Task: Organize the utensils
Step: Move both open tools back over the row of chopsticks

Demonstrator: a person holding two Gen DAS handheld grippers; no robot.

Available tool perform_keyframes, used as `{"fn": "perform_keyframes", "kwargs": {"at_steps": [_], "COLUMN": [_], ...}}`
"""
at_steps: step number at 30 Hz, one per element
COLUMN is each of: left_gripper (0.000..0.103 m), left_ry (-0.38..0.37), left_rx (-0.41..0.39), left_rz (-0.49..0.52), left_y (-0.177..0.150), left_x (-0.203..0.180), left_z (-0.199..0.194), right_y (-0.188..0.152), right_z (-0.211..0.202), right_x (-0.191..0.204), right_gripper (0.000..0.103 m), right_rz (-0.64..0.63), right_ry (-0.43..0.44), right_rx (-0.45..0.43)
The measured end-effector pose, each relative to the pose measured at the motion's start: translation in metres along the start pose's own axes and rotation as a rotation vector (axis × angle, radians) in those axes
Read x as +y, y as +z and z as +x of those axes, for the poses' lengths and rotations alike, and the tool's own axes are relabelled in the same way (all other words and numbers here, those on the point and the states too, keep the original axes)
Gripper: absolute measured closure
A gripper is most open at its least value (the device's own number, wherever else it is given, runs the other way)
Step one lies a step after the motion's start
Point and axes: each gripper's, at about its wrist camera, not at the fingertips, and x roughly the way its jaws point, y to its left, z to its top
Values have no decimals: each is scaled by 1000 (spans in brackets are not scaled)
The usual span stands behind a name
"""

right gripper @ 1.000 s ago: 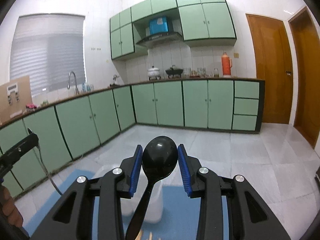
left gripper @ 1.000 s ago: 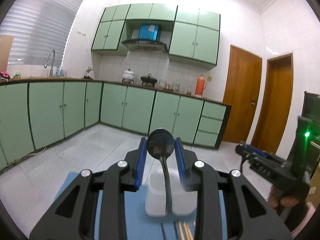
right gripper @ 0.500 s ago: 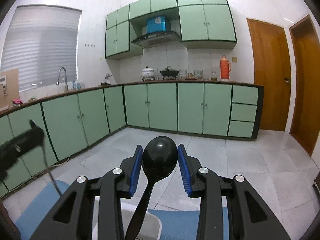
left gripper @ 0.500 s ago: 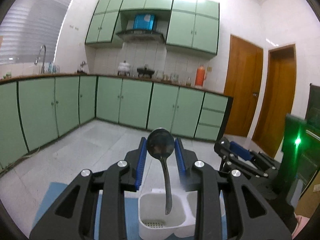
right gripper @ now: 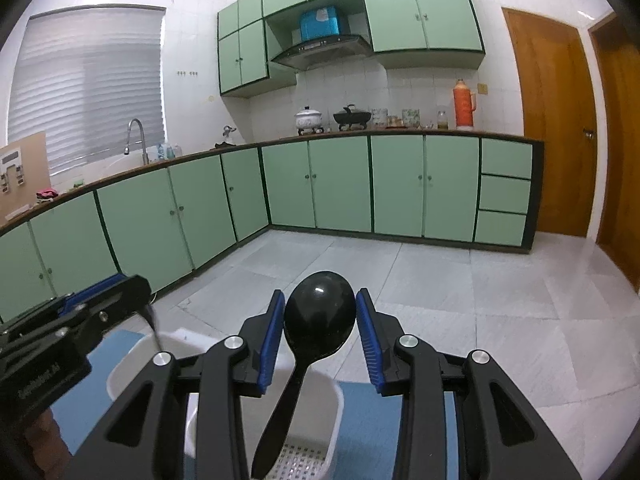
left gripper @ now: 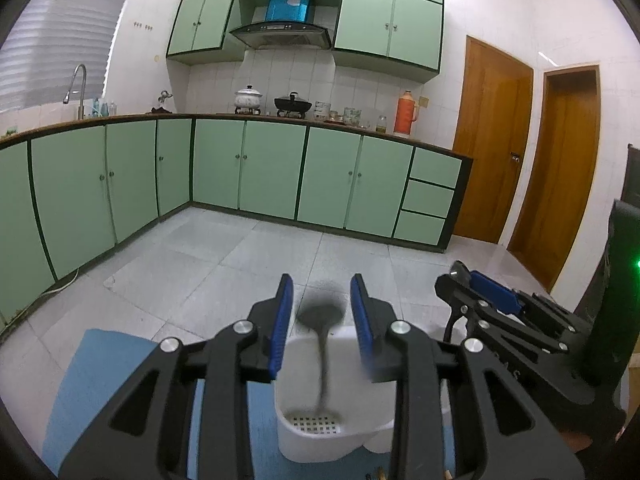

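Low centre of the left view, the left gripper [left gripper: 322, 312] has its fingers apart, a blurred metal spoon [left gripper: 322, 334] between them dropping handle-first into the white holder [left gripper: 320, 436]; it may bounce out. The right gripper [right gripper: 320, 320] clamps the black spoon [right gripper: 318, 316], whose tip is cut off

Two spoons show: one metal spoon [left gripper: 321, 322], blurred, and one black plastic spoon [right gripper: 318, 320]. One white utensil holder [left gripper: 320, 436] with two compartments stands on one blue mat [left gripper: 100, 380]. Chopstick tips [left gripper: 380, 474] peek at the mat's near edge, too cut off to count. Two tools: left tool [left gripper: 322, 312], right tool [right gripper: 320, 320].
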Motion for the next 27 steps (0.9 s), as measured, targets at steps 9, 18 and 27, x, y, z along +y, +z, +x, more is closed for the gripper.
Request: {"fn": "perform_keyframes", "kwargs": {"at_steps": [9,18,27], "left_gripper": [42,17,16], "left_ry": [3,22,39], "left_rx": [-25,-15,128], "left_rz": [-9,-7,32], "left_y": [-8,-40,-103], "left_x": [2,-1,0], "left_z": [-35,-101,-154], "right_y": [-10,-37,-100], "right_z": [-36,-113,-185], "right_x": [-10,-17,-20], "right_gripper": [42,15,13], "right_rz": [61,86,161], "right_ry": [16,-2,5], "right_rx": [-23,-21,92]}}
